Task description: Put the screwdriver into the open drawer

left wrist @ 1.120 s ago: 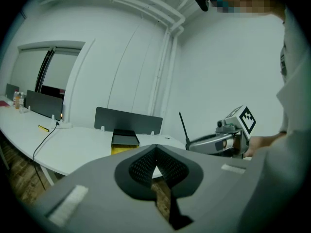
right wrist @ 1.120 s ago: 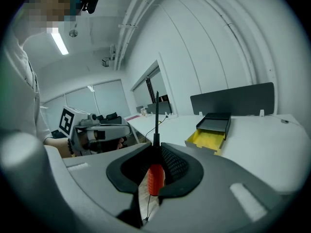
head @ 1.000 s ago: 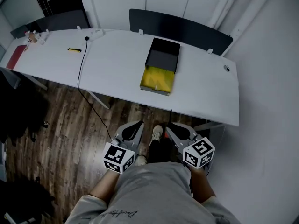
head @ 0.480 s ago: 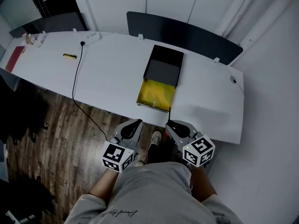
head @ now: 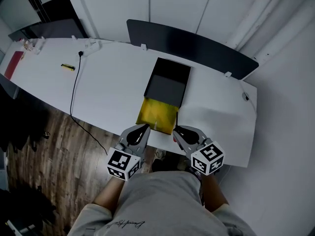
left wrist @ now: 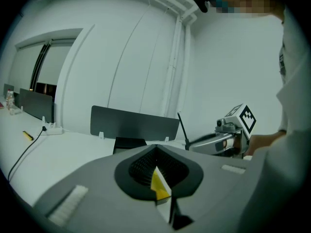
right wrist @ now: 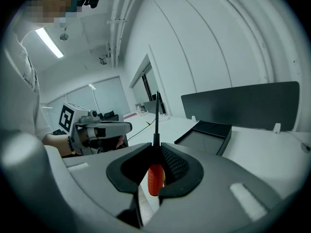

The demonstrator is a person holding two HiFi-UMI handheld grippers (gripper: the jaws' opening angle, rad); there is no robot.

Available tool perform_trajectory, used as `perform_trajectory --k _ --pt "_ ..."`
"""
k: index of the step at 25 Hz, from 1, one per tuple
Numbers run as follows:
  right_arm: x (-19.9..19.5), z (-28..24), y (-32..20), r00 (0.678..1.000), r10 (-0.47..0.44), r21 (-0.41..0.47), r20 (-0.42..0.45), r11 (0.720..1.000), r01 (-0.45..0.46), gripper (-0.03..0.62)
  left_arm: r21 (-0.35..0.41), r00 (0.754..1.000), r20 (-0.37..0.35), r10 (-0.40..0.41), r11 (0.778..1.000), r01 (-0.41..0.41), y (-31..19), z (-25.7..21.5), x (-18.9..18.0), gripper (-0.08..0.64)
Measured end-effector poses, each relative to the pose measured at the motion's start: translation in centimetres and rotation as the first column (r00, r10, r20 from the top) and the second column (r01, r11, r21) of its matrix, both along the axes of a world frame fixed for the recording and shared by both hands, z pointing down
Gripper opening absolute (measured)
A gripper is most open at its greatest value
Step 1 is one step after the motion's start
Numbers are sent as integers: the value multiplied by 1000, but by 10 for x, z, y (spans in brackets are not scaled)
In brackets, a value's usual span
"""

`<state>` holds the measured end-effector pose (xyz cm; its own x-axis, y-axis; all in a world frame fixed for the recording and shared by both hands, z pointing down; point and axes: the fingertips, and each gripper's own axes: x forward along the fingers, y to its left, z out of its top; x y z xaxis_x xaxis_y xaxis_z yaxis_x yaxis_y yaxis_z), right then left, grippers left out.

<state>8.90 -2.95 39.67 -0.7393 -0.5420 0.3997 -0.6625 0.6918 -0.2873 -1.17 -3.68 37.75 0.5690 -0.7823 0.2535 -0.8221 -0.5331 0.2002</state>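
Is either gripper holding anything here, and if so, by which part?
The right gripper holds the red-handled screwdriver with a black shaft by its handle, with the shaft pointing out past the jaw tips. The left gripper is shut and holds nothing.

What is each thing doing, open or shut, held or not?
drawer: open, pulled out toward the table edge.
screwdriver: held by its orange handle, shaft sticking out past the jaws.
right gripper: shut on the screwdriver.
left gripper: shut, holding nothing.
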Motion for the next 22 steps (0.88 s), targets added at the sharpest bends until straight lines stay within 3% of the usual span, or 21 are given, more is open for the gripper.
perform_trajectory --k 13,22 --pt "7 -3 -42 999 -37 -6 -2 999 37 74 -4 999 23 -31 1000 31 -40 -4 11 0" --pt "-1 -2 -55 1000 -11 -2 -17 1000 11 74 0 999 38 18 1000 -18 -58 -4 8 0"
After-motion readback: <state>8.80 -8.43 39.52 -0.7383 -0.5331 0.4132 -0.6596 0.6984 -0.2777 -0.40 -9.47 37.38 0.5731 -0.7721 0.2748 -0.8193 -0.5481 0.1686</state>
